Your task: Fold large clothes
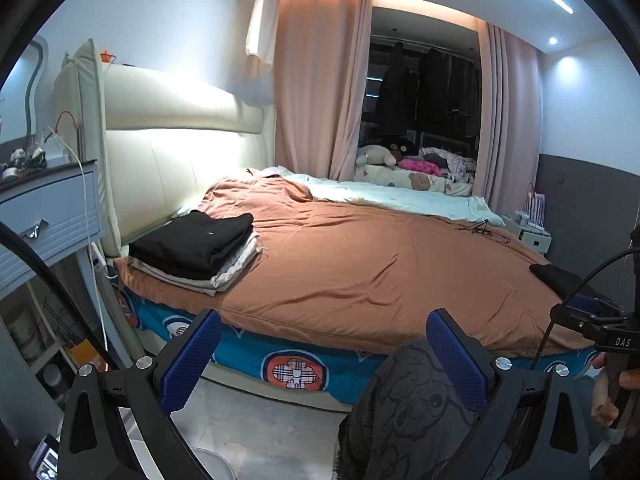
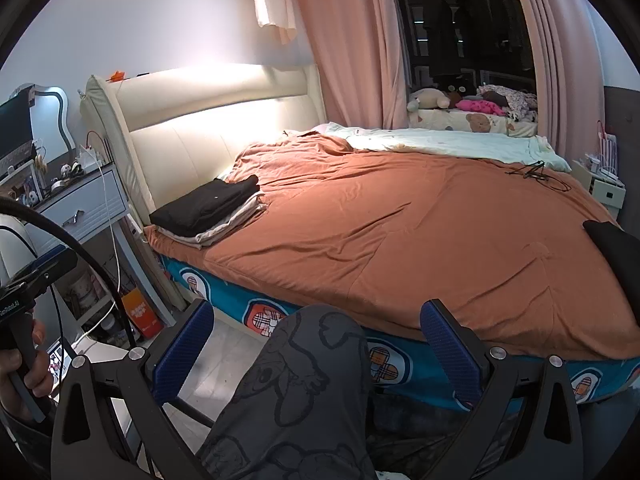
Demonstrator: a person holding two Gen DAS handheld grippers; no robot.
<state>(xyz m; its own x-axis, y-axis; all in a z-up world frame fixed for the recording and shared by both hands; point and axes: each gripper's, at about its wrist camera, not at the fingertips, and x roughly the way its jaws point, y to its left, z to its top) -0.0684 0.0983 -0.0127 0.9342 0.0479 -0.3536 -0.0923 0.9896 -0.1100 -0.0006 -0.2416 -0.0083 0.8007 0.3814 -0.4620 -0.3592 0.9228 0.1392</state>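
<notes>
A stack of folded clothes (image 1: 196, 252), black on top of pale grey, lies on the orange bed cover (image 1: 360, 264) near the headboard; it also shows in the right wrist view (image 2: 208, 212). A dark unfolded garment (image 1: 560, 278) lies at the bed's right edge, also in the right wrist view (image 2: 612, 244). My left gripper (image 1: 324, 360) is open and empty, held off the bed's near side above my knee. My right gripper (image 2: 316, 354) is open and empty, also short of the bed.
A cream headboard (image 1: 180, 144) stands at the left with a grey nightstand (image 1: 48, 216) beside it. A pale green blanket (image 1: 400, 196) lies at the far side. A black hanger (image 1: 480, 228) rests on the cover. My patterned trouser leg (image 2: 304, 392) is below the grippers.
</notes>
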